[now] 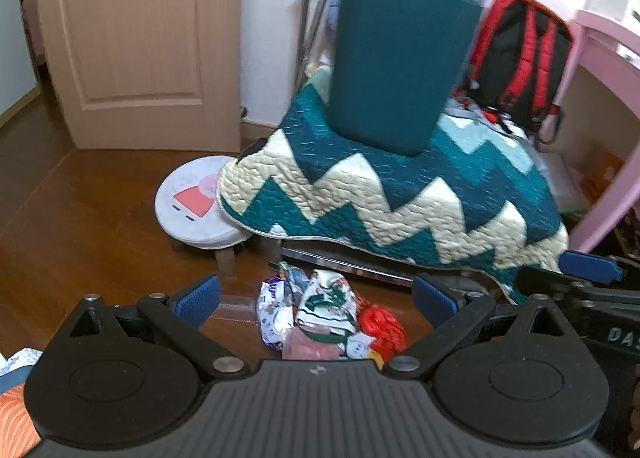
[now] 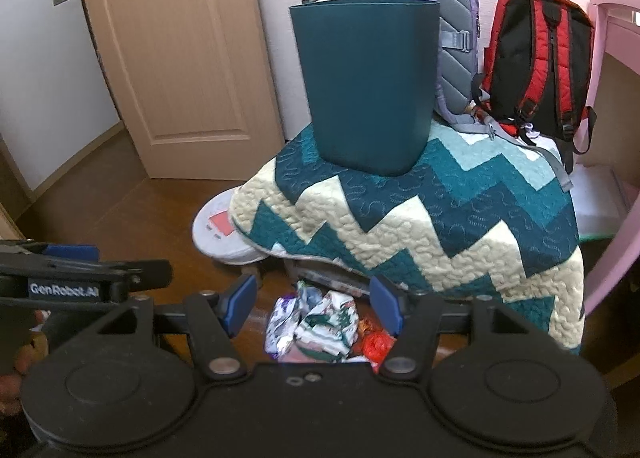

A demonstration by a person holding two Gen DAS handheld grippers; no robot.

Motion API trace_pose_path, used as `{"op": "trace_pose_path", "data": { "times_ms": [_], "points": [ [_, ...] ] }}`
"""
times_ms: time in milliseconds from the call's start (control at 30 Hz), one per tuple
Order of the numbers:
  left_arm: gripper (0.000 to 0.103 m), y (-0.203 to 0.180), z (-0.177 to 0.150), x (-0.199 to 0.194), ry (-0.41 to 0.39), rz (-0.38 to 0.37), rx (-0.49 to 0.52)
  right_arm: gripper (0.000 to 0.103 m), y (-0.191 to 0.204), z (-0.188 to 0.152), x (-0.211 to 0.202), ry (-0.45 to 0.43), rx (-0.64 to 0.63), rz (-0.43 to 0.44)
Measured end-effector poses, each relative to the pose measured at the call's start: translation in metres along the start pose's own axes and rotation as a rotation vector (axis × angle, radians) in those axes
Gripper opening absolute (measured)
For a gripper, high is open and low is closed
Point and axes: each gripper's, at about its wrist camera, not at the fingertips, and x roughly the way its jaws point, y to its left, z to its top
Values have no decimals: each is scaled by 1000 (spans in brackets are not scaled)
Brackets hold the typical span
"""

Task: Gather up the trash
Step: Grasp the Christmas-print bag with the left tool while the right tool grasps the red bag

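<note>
A pile of crumpled wrappers [image 1: 326, 316] [image 2: 320, 322], white, purple, green and red, lies on the wooden floor in front of the quilt-covered seat. My left gripper [image 1: 316, 300] hovers open above the pile, its blue pads wide apart with nothing between them. My right gripper [image 2: 314, 306] is also open over the same pile, holding nothing. A dark teal bin [image 1: 400, 61] [image 2: 366, 83] stands upright on the zigzag quilt [image 1: 400, 201] [image 2: 420, 217], beyond and above the wrappers. The right gripper's tip shows at the right edge of the left wrist view.
A small white stool [image 1: 196, 205] [image 2: 218, 232] stands on the floor left of the quilt. A beige door [image 1: 136, 41] is behind. A purple backpack [image 2: 452, 37] and a red-black backpack [image 1: 520, 57] [image 2: 538, 65] lean on the wall. Pink furniture [image 1: 600, 105] is at right.
</note>
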Motion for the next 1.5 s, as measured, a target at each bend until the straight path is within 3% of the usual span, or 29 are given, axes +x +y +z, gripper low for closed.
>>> {"op": "trace_pose_path", "data": {
  "times_ms": [167, 433, 600, 767, 933, 1067, 1233, 1500],
  "points": [
    [103, 30, 28, 53, 35, 49, -40, 63, -30, 8, 45, 22, 22, -31],
    [103, 45, 37, 177, 240, 70, -83, 63, -80, -15, 155, 180, 80, -83],
    [103, 22, 20, 262, 381, 24, 5, 63, -103, -37, 225, 280, 124, -112],
    [103, -12, -4, 327, 431, 3, 189, 63, -121, -70, 288, 381, 104, -152],
    [103, -34, -31, 381, 488, -42, 257, 63, -129, -102, 346, 461, 54, -146],
    [102, -46, -50, 423, 524, -66, 263, 63, -133, -120, 384, 486, 40, -97],
    [102, -55, -70, 473, 571, -73, 221, 63, -131, -141, 424, 529, -66, -45],
    [99, -67, -90, 526, 619, -58, 209, 62, -125, -169, 467, 573, -213, 8]
  ]
}}
